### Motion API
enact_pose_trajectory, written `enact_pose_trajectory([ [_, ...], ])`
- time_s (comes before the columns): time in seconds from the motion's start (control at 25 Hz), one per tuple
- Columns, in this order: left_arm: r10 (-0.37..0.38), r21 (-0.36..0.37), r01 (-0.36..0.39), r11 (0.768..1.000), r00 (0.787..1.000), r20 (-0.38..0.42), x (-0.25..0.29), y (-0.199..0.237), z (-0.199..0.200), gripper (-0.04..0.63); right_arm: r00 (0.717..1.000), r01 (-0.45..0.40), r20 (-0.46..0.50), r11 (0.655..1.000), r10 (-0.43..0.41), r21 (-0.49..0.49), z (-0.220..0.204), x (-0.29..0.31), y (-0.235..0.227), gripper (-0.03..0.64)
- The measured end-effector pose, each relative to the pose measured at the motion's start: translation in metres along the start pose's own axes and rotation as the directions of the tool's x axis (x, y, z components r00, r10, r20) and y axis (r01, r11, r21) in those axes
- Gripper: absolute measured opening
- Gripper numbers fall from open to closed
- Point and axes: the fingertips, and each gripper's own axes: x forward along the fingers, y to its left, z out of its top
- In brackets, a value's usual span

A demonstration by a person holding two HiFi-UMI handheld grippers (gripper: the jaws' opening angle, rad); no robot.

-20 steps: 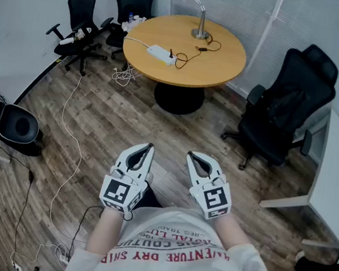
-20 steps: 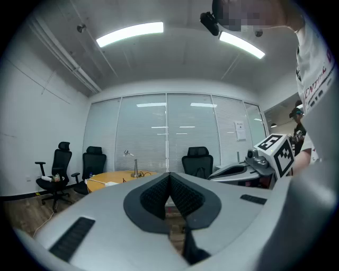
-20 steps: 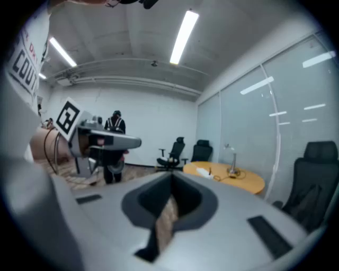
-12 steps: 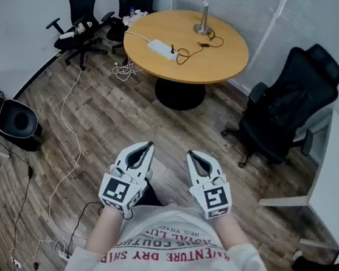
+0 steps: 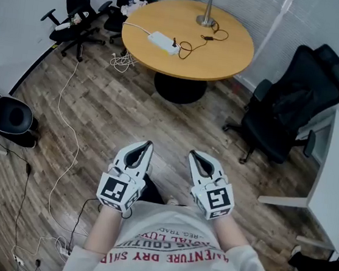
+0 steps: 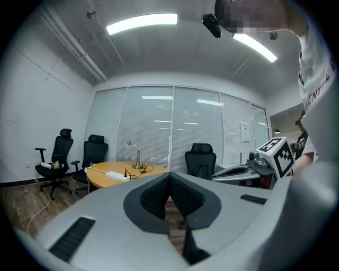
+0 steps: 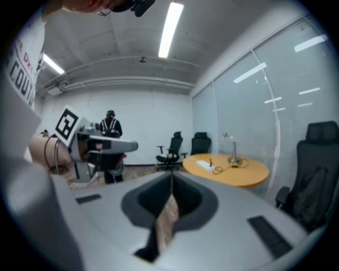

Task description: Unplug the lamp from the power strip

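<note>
A silver desk lamp stands at the far side of a round wooden table. Its black cord runs to a white power strip on the table's left part. Both grippers are held close to the person's chest, far from the table. My left gripper is shut with nothing in it. My right gripper is shut and empty too. The left gripper view shows the lamp and the strip far off. In the right gripper view the table lies ahead at the right.
A black office chair stands right of the table, two more behind it at the left. A white cable trails over the wooden floor. A white desk edge is at the right. A person stands in the distance.
The head view has shifted forward a little: the table now sits slightly higher and nearer the top edge. Both grippers keep their place and stay shut.
</note>
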Motion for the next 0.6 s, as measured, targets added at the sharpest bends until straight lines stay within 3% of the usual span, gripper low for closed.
enact_pose_trajectory([
  [0.28, -0.001, -0.030, 0.001, 1.000, 1.000, -0.010, 0.033, 0.073, 0.001, 0.028, 0.999, 0.029, -0.040, 0.999, -0.028, 0.015, 0.010, 0.071, -0.016, 0.029],
  [0.6, -0.062, -0.031, 0.062, 0.998, 0.998, -0.007, 0.077, 0.176, 0.022, 0.028, 0.992, 0.108, -0.073, 0.994, -0.105, 0.031, 0.043, 0.170, -0.028, 0.029],
])
